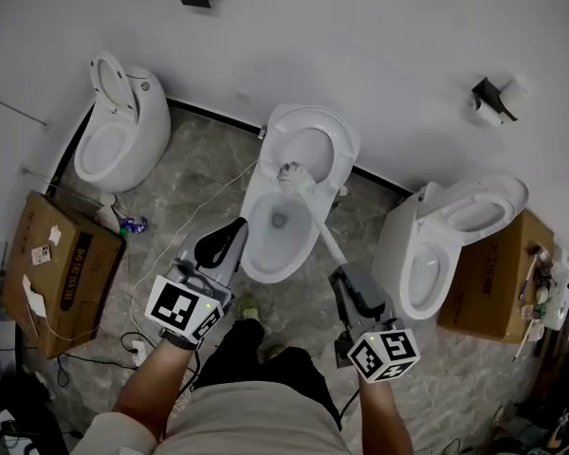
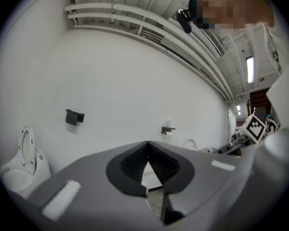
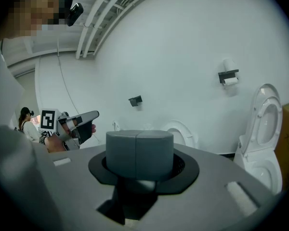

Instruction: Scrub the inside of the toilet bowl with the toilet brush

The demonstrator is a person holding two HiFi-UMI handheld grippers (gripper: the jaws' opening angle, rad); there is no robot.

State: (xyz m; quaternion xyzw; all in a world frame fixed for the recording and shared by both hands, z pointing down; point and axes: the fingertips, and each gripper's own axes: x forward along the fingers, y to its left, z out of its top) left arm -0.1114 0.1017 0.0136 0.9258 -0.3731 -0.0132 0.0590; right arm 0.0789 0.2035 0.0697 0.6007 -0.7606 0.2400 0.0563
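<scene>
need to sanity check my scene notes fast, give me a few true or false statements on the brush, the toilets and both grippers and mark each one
1. The right gripper is shut on the handle of the white long-handled toilet brush. True.
2. The brush's bristle head is nowhere near a toilet. False: it sits at the back of the bowl of the middle white ceramic toilet.
3. The left gripper grips a cloth. False: its jaws are together on nothing.
4. A brown cardboard box sits to the person's left. True.
</scene>
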